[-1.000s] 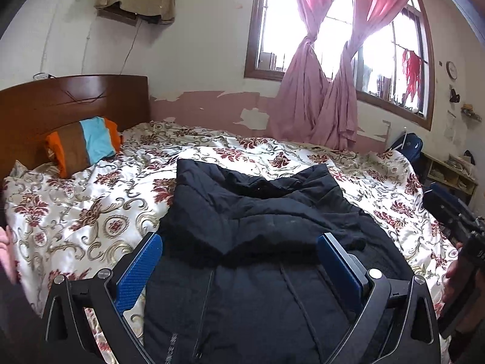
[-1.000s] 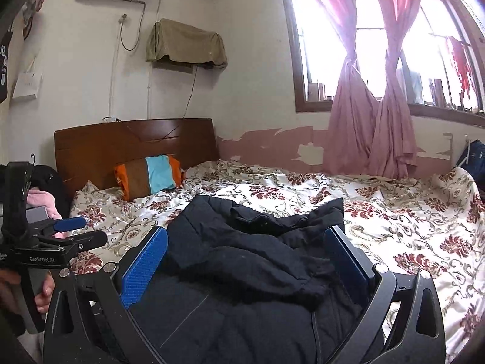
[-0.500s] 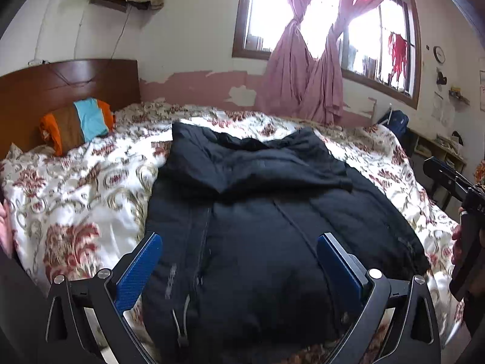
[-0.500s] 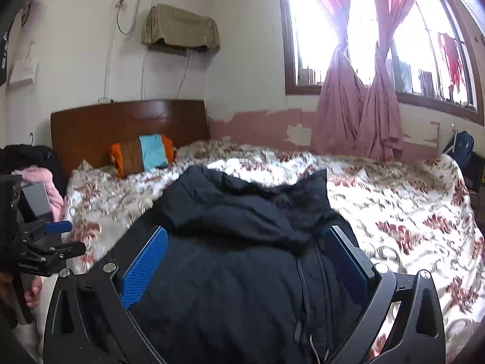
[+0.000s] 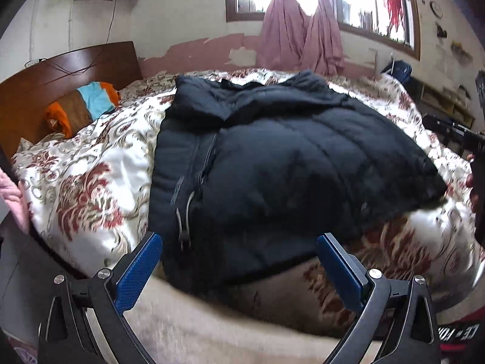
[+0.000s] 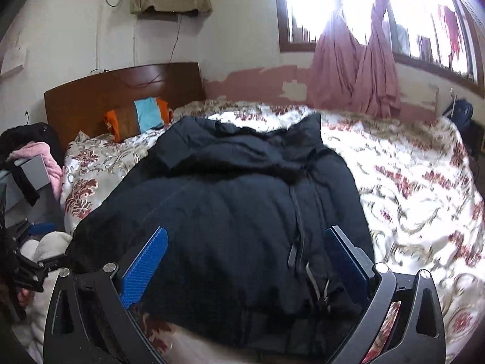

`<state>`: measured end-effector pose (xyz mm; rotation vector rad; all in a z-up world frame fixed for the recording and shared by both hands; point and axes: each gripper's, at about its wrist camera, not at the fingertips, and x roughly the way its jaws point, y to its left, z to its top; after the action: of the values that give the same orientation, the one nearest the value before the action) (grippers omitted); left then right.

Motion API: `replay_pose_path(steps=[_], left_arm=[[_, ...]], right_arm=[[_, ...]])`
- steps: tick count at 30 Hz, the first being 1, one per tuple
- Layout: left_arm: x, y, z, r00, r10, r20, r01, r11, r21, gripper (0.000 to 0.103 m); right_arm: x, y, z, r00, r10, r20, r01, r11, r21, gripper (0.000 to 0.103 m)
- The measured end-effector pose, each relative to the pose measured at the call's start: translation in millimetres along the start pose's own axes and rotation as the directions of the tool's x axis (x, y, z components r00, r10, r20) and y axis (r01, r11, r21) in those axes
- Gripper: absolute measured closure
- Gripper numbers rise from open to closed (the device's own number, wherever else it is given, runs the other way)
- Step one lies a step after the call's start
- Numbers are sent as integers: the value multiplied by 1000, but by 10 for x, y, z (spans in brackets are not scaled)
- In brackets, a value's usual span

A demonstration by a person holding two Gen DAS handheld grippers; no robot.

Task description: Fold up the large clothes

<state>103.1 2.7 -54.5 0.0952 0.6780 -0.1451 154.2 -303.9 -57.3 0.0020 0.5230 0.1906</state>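
Black and quilted, the padded jacket [image 5: 272, 157] lies spread on the floral bedspread [image 5: 91, 182], straight ahead of both your tools. Your left gripper [image 5: 239, 261] is spread wide and holds nothing, its blue fingers [image 5: 138, 268] just short of the hem. Your right gripper [image 6: 245, 257] is likewise parted and empty, its pads over the lower jacket, the zipper [image 6: 298, 236] near the right pad. Beyond lie a striped pillow [image 6: 136, 118] and wooden headboard [image 6: 106, 91]

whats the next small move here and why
Probably lower both grippers to the jacket's near hem. The left gripper and right gripper are open and hold nothing, and the jacket lies spread on the bed with its hem nearest them.
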Motion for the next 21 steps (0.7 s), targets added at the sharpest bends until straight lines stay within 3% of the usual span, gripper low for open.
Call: replay_pose_path(steps=[9,17,21], left_arm=[[122,-117,-126,997,29,-78,-25,998,50,0],[174,-152,-152,995,22,-102,-14,997,74,0],[197,-173,-160,993,28,-111,-18,996,88,0]], right_arm=[[123,-9,-329,991,7,-133,-15,998,-62,2],[185,98,-680,957,-162,-242,85,950,-301,2],[224,119,-704,948,-180,-262,87,939,-332,2]])
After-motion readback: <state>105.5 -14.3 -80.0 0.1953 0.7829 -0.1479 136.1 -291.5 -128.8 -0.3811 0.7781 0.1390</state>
